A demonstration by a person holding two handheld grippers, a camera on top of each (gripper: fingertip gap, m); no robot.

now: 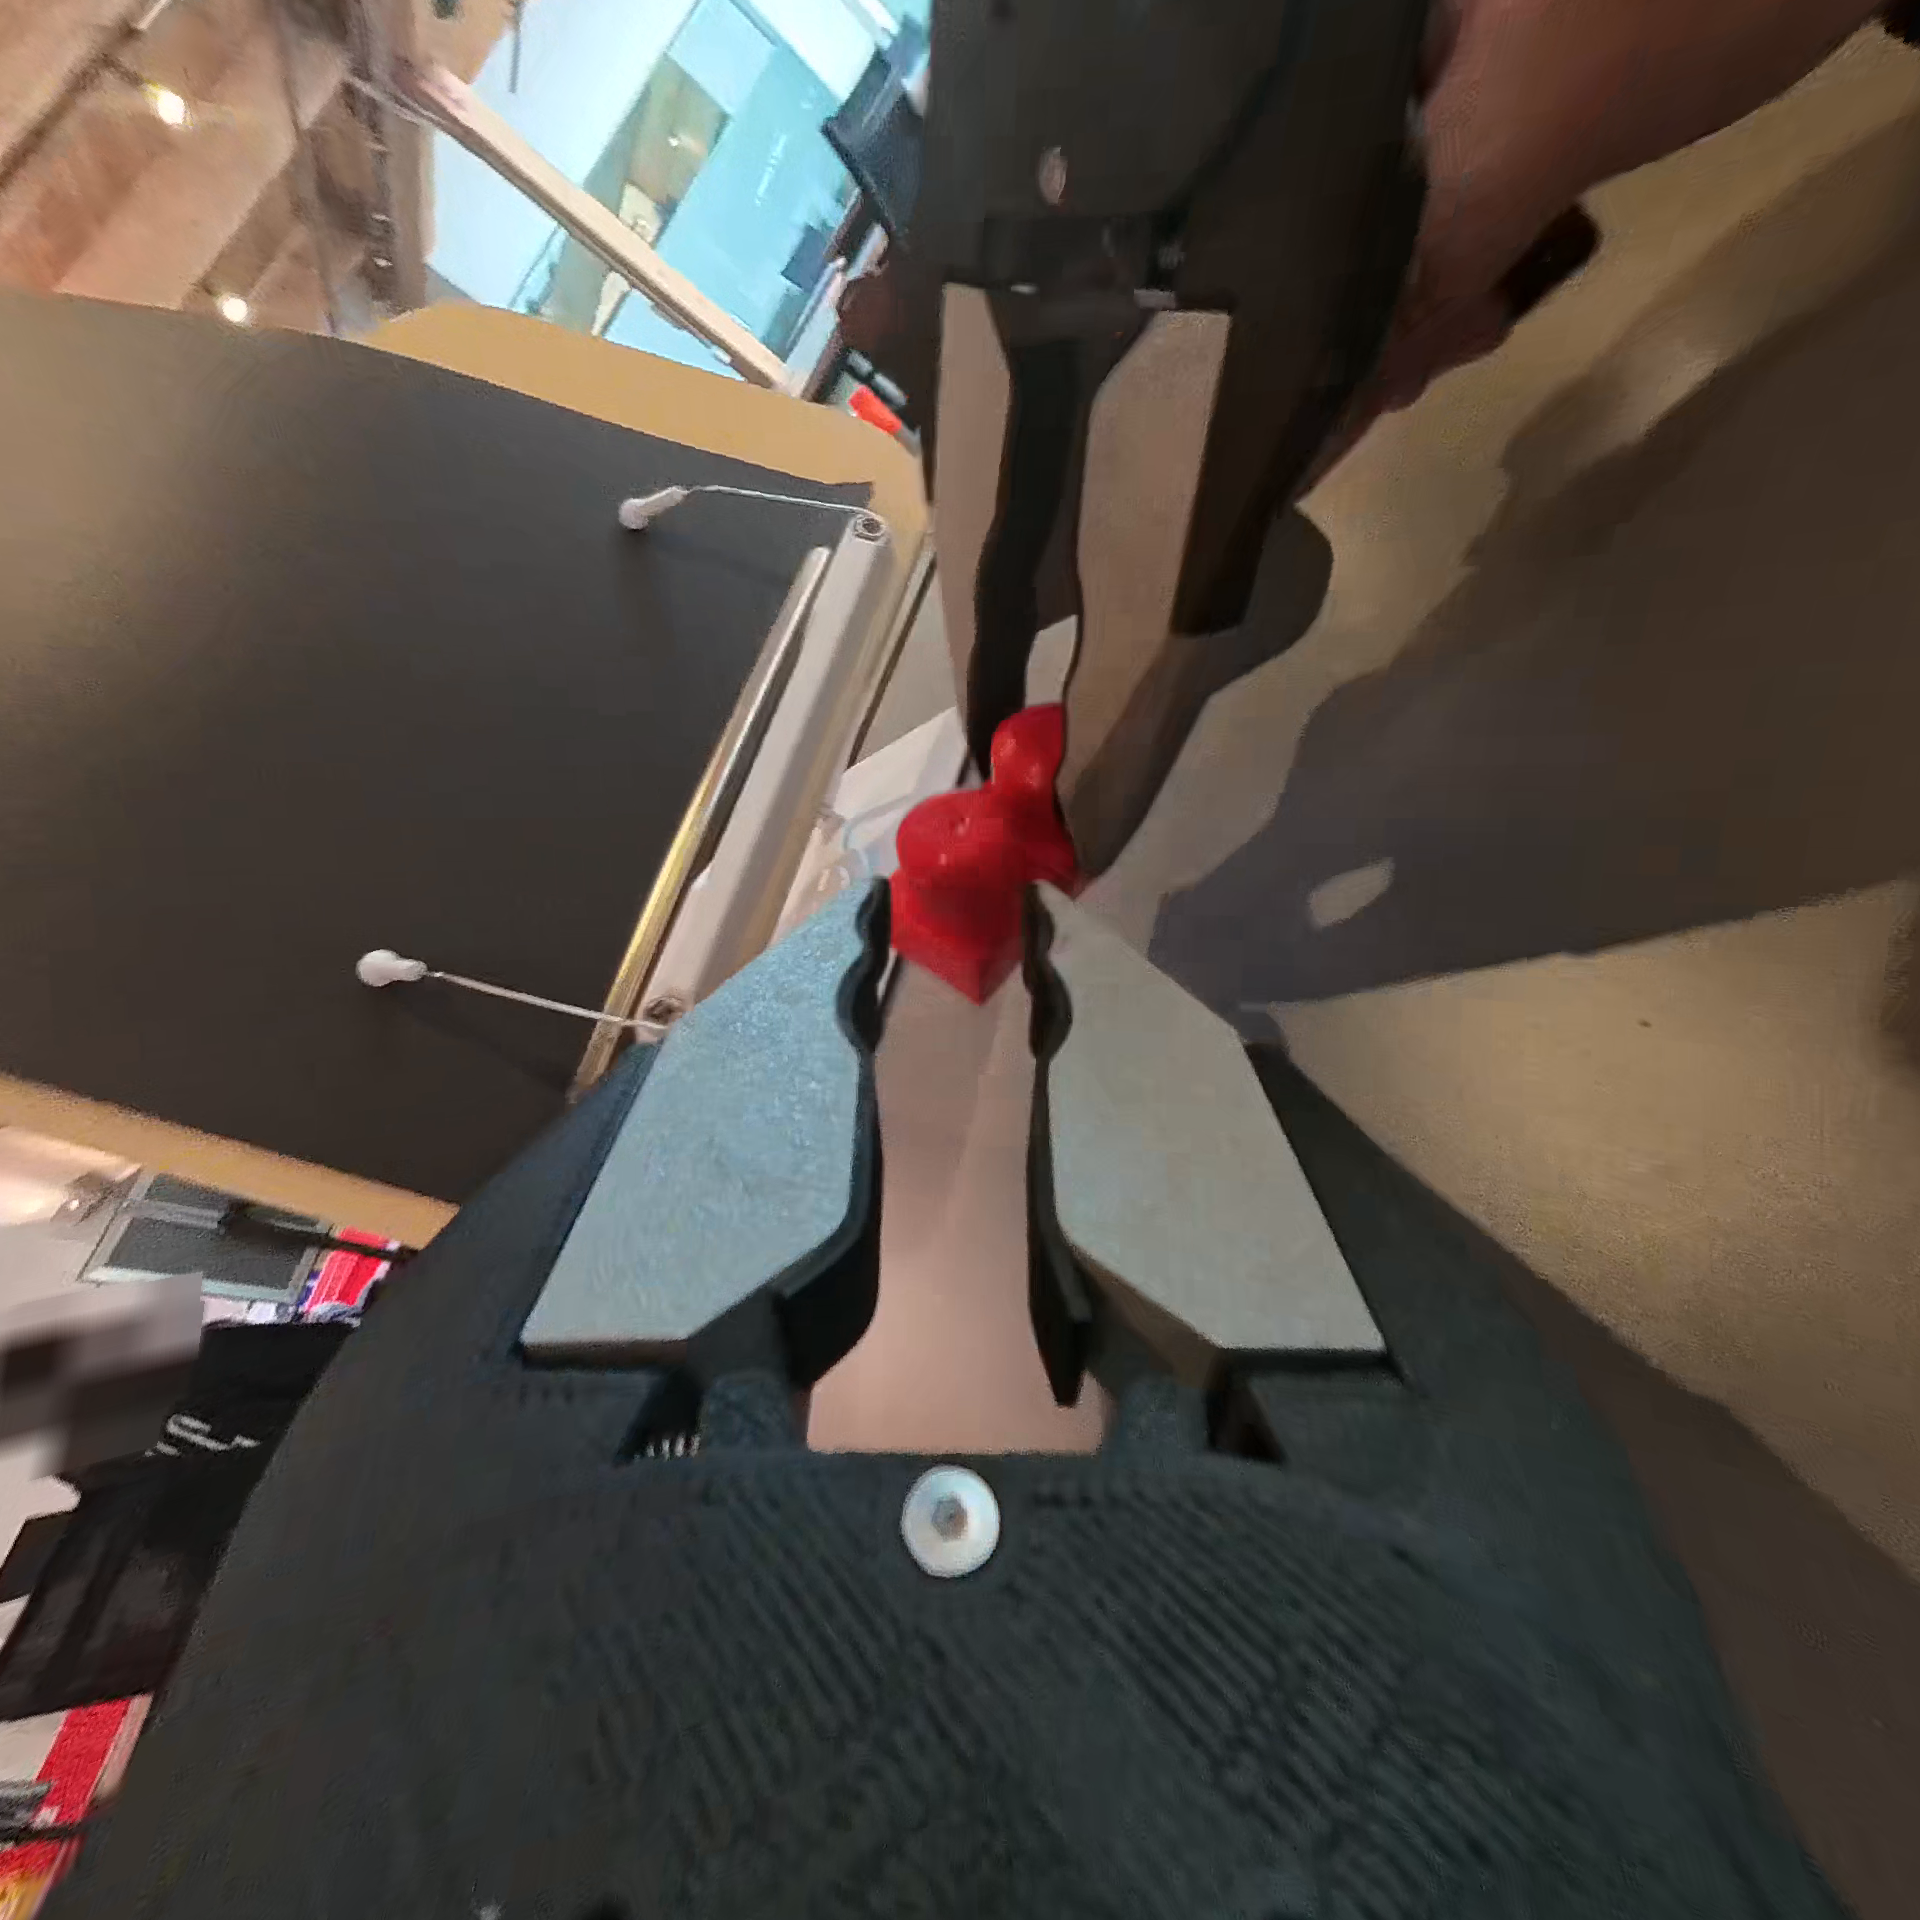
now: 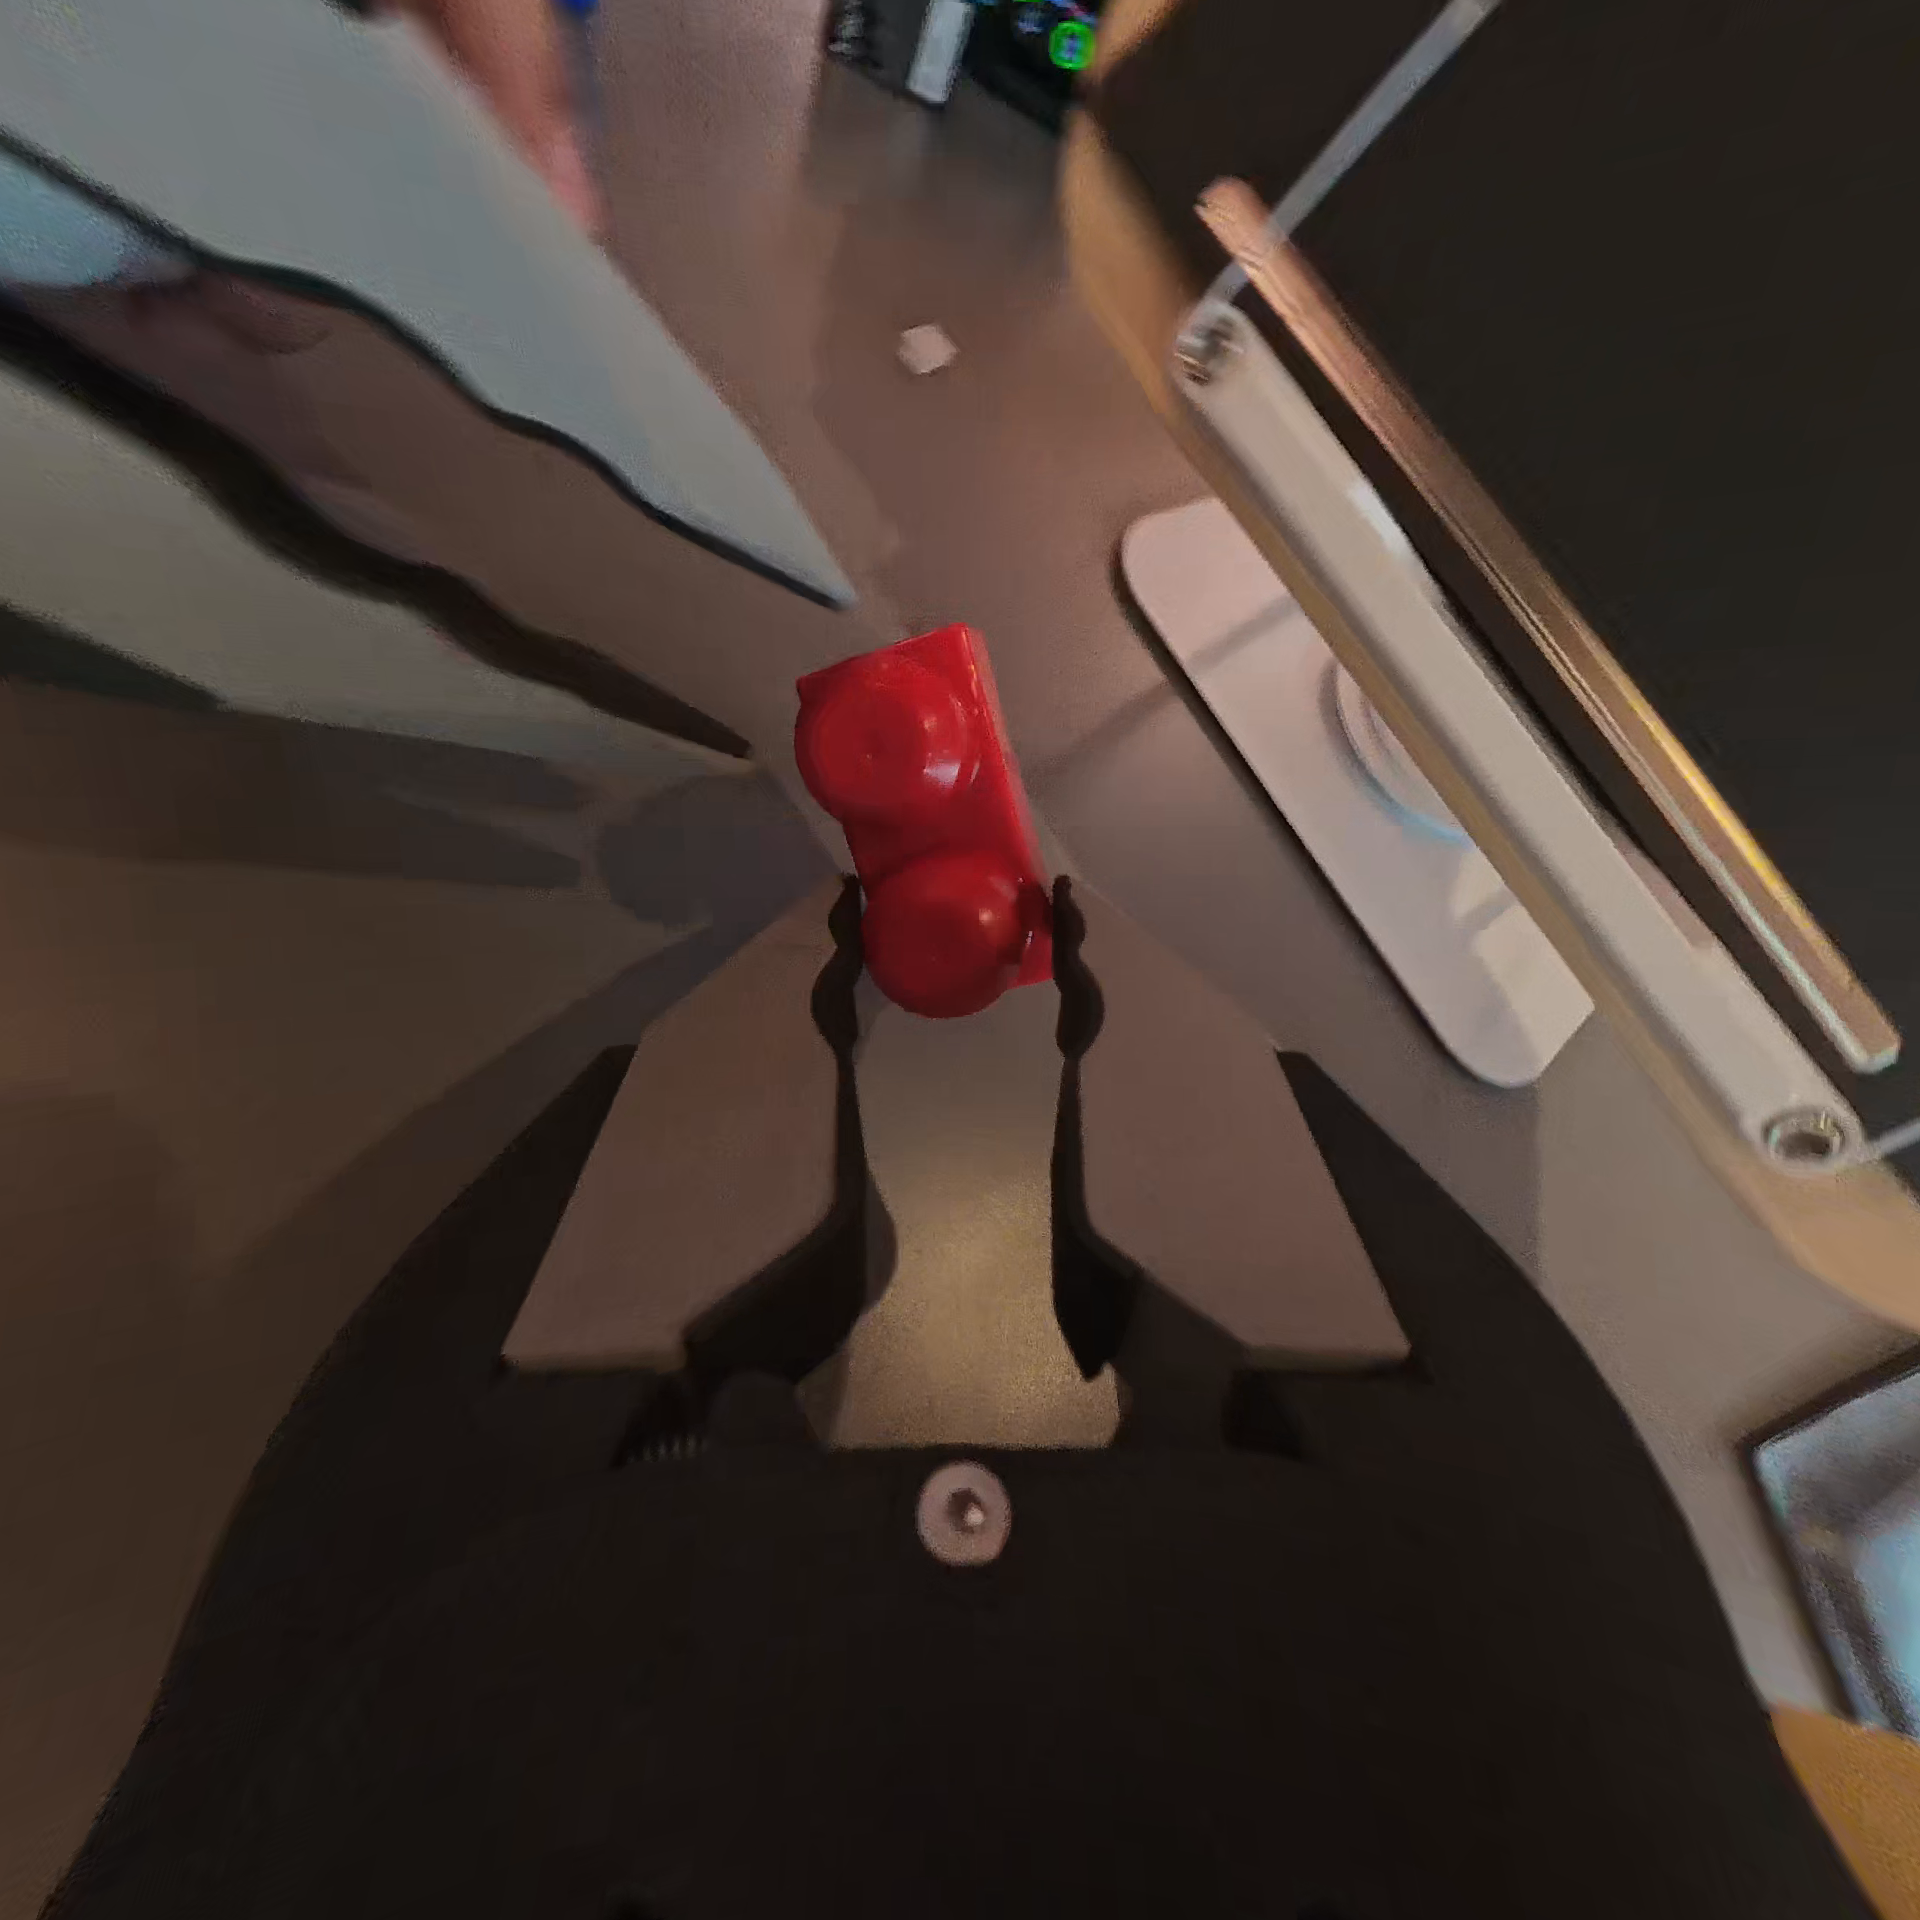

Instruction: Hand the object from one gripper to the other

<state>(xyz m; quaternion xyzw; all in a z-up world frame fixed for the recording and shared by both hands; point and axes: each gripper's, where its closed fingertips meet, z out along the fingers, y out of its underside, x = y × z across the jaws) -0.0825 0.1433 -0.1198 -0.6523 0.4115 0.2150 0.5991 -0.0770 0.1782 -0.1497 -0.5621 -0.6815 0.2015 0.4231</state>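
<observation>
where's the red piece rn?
Mid-air, centre of both wrist views: the red piece is pinched at one end by the right gripper, its other end between the left gripper fingertips.

block (image 2: 914,821): between the tips of the right hand-held gripper (image 2: 956,935), held off the table (image 2: 1039,1299)
left hand-held gripper (image 1: 956,935): opposite the right, tips at the block's other end

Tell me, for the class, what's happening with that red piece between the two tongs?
A person is passing a red two-stud block from one handheld tool to the other, in mid-air beside a table. The right tongs are clamped on one stud. The left tongs sit around the block's opposite end; whether they already grip it is unclear. So the handover is midway.
</observation>
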